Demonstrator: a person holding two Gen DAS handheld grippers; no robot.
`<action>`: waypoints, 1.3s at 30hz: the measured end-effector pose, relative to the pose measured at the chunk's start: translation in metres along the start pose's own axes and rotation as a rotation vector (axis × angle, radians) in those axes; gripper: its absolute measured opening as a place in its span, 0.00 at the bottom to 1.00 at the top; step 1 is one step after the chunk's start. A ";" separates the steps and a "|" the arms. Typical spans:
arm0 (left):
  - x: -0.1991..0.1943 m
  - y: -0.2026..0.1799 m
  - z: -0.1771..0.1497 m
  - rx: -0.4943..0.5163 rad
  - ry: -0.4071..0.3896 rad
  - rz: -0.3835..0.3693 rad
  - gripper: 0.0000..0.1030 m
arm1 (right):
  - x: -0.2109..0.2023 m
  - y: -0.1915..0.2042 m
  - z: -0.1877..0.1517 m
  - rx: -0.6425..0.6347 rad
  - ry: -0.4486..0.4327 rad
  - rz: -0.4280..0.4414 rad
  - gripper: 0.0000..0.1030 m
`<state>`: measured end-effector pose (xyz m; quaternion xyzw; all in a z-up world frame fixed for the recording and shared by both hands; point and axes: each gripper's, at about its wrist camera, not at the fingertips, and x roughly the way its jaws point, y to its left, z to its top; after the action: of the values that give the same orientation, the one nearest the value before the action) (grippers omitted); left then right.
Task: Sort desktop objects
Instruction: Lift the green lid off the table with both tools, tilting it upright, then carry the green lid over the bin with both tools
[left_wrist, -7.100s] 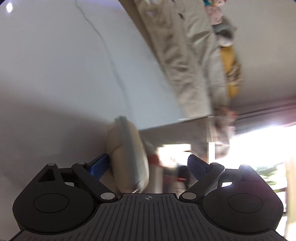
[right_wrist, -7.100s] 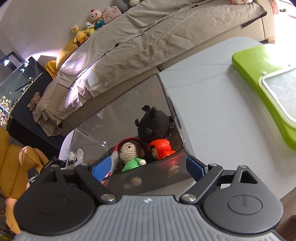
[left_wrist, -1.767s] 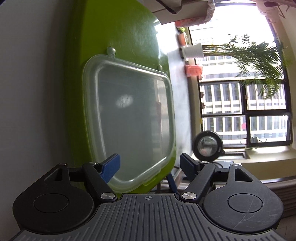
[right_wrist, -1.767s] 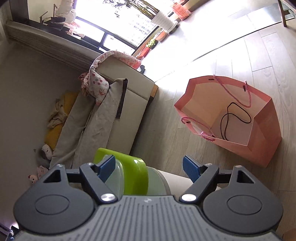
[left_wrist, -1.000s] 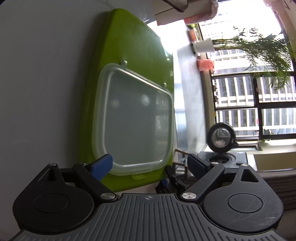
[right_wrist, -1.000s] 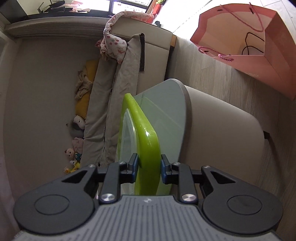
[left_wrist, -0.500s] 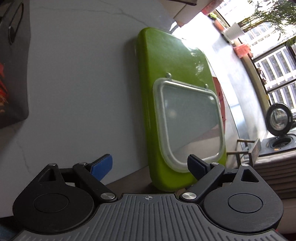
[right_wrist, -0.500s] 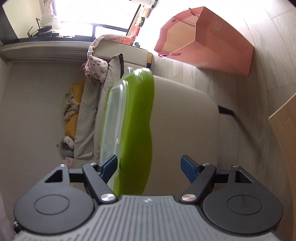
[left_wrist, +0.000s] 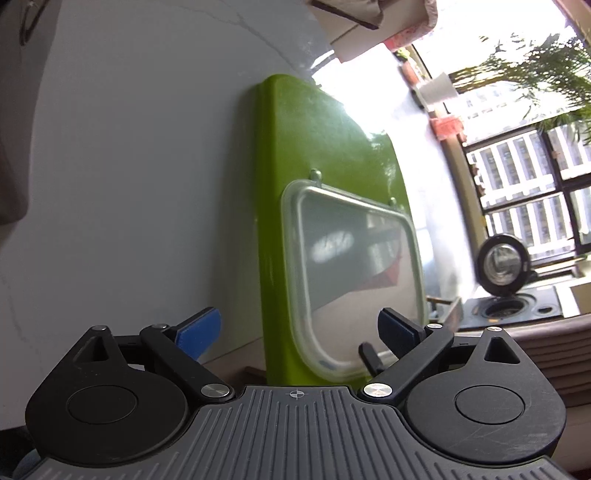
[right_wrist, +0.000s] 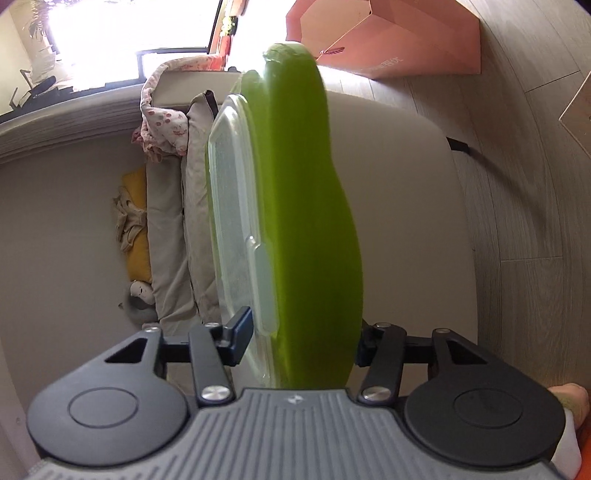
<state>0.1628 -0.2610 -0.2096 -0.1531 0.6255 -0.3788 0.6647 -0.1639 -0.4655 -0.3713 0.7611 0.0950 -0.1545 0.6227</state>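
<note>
The pale grey surface (left_wrist: 129, 177) carries a lime-green tray (left_wrist: 317, 147) lying near its edge, toward a bright window (left_wrist: 532, 177) at 2 o'clock in the left wrist view. A clear plastic lid (left_wrist: 354, 273) lies flat on the tray's near end; nothing shows in it.

In the right wrist view, a sofa (right_wrist: 173, 229) with a floral cloth stands at 10 o'clock, and a pink paper bag (right_wrist: 402, 37) sits on the wooden floor (right_wrist: 524, 177) at 1 o'clock.

The left tongs (left_wrist: 299, 328) are spread wide, holding nothing, with the tray's near end between the blue tips. The right tongs (right_wrist: 303, 334) straddle the tray and lid edge-on; one tip lies just beside the lid, and whether they pinch cannot be told.
</note>
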 end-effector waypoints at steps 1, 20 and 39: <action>0.004 0.003 0.005 -0.012 0.011 -0.043 0.95 | -0.007 0.001 0.006 0.025 0.054 0.005 0.48; 0.105 0.004 0.062 -0.055 0.092 -0.139 0.96 | -0.093 0.016 0.063 -0.035 0.428 0.050 0.38; 0.012 0.014 0.012 -0.089 -0.101 -0.076 0.20 | -0.052 0.002 0.084 -0.063 0.200 0.000 0.51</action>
<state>0.1781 -0.2634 -0.2254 -0.2250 0.6011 -0.3674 0.6731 -0.2220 -0.5451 -0.3658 0.7528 0.1614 -0.0745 0.6338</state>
